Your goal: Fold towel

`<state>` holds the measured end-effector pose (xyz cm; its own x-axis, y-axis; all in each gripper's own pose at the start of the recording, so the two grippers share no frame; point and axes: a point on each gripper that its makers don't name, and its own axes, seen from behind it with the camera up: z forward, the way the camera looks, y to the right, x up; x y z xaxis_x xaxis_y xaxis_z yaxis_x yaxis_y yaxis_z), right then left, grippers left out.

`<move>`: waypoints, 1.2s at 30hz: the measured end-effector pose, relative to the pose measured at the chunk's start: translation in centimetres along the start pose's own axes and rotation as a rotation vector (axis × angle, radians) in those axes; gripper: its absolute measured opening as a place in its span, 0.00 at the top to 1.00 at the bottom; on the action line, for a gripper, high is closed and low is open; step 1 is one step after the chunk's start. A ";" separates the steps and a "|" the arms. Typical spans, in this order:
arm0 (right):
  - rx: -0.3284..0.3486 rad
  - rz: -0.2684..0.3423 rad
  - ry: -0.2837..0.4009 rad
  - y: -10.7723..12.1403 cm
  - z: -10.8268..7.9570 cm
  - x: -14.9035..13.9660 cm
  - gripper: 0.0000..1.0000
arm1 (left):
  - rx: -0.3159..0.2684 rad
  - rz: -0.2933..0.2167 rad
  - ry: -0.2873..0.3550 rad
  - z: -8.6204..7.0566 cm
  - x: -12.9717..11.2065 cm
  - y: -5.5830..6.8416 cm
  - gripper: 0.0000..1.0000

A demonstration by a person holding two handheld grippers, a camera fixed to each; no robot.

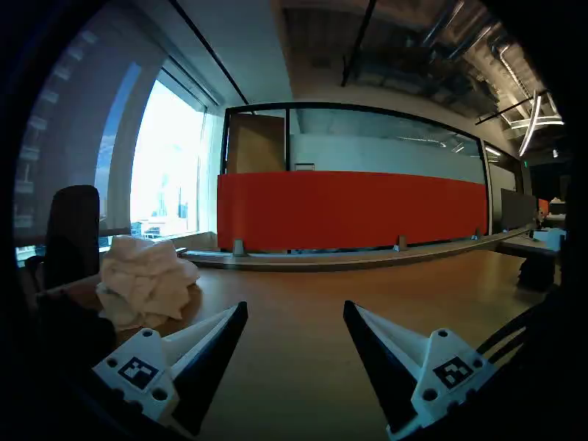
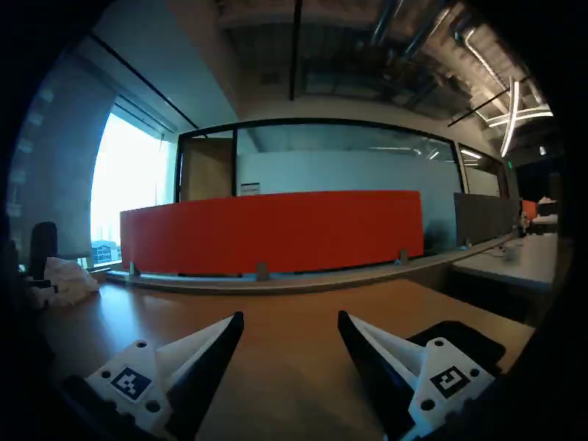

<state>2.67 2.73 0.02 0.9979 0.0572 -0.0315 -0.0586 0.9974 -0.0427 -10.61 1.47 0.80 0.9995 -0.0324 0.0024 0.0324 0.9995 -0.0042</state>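
Towel [image 1: 147, 283]: crumpled on bench [image 1: 309, 331], ahead-left of left gripper [image 1: 295, 323] | soft, light; take a corner | left and right gripper [image 2: 290, 331] open, empty.

White towel [image 1: 147, 283], red divider [image 1: 351, 209]

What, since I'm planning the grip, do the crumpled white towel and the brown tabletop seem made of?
Crumpled white towel: soft cloth, probably terry, matte; it lies in rumpled folds. Brown tabletop: wood or wood-look laminate, smooth, slight sheen; light reflects off it.
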 end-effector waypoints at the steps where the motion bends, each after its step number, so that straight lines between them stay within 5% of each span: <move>1: 0.000 0.001 -0.002 0.0 -0.1 -0.3 0.01 | 0.000 0.000 0.000 0.0 0.0 0.0 0.03; 36: 0.019 -0.059 -0.030 -1.5 -0.2 -2.5 0.01 | 0.000 0.000 0.000 -0.1 0.0 0.0 0.03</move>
<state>0.21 1.10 -0.01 1.0000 -0.0007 0.0001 0.0007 0.9997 -0.0248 -10.63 1.50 0.75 0.9995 -0.0325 0.0021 0.0325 0.9995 -0.0040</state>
